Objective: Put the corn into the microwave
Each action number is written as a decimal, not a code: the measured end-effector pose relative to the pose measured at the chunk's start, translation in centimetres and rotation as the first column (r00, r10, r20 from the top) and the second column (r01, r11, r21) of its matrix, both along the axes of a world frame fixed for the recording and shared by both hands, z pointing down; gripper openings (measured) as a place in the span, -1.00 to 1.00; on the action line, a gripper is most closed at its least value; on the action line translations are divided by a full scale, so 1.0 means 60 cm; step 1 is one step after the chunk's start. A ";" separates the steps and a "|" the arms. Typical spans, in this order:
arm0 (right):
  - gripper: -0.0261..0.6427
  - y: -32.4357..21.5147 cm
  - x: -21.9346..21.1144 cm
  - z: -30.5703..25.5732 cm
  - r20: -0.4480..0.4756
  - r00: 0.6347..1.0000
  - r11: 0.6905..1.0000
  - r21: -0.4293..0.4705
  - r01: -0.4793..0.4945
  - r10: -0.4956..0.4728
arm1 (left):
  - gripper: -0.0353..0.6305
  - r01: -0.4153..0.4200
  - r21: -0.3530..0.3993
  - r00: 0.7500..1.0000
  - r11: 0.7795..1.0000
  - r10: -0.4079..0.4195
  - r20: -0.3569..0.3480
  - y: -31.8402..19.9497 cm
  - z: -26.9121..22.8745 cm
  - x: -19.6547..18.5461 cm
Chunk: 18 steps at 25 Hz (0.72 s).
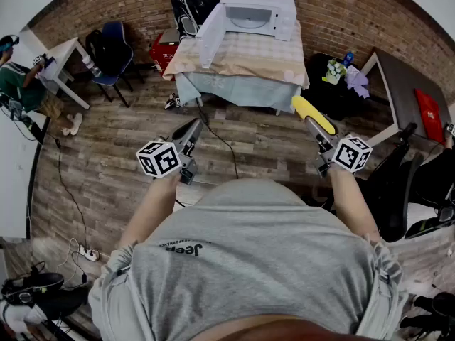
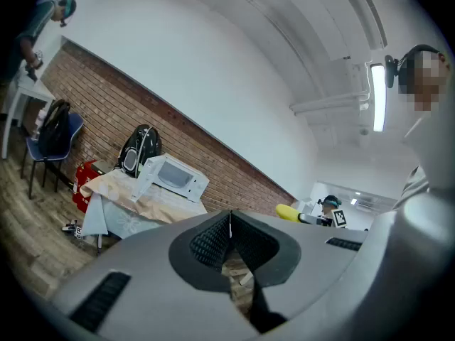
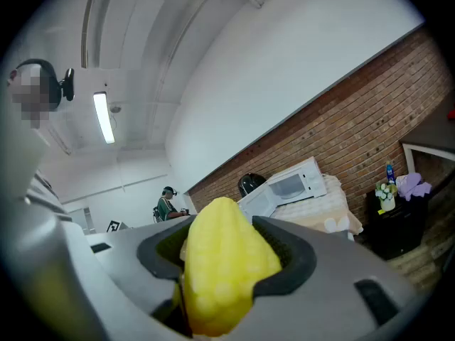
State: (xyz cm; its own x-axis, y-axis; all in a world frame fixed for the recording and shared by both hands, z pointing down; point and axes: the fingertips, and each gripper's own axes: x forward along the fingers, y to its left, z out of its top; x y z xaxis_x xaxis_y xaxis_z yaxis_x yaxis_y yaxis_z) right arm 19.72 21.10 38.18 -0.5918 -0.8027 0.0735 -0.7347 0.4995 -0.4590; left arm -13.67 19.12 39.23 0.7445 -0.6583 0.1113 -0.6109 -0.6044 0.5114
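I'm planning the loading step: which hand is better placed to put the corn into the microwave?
Right. The right tongs grip the corn, facing the open microwave; the left tongs are shut and empty.

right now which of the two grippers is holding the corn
The right gripper: the yellow corn is clamped between its fingers. The left gripper has its fingers shut together on nothing.

I see a cloth-covered table at the far side, standing on the wood-plank floor. A white microwave sits at its far edge, door swung open toward the left.
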 end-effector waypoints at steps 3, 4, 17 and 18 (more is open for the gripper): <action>-0.18 -0.003 -0.010 -0.014 -0.005 1.000 1.000 0.013 0.009 -0.009 | -0.82 0.000 -0.002 1.000 1.000 0.000 0.002 -0.003 -0.001 -0.002; -0.18 -0.004 -0.010 -0.013 -0.005 1.000 1.000 0.008 0.007 -0.007 | -0.82 -0.001 -0.003 1.000 1.000 0.001 0.002 -0.004 -0.001 -0.002; -0.18 -0.027 0.026 -0.023 0.011 1.000 1.000 0.017 -0.006 0.005 | -0.82 -0.010 0.012 1.000 1.000 0.010 0.021 -0.016 -0.019 0.029; -0.18 -0.030 0.029 -0.024 0.012 1.000 1.000 0.021 0.002 -0.002 | -0.82 -0.008 0.014 1.000 1.000 0.008 0.020 -0.016 -0.021 0.035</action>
State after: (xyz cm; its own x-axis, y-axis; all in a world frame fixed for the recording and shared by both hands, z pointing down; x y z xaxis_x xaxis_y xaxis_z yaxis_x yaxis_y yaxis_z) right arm 21.44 19.30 36.75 -0.5939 -0.8031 0.0491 -0.7282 0.5105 -0.4573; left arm -11.56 18.17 37.95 0.7473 -0.6540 0.1175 -0.6163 -0.6161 0.4905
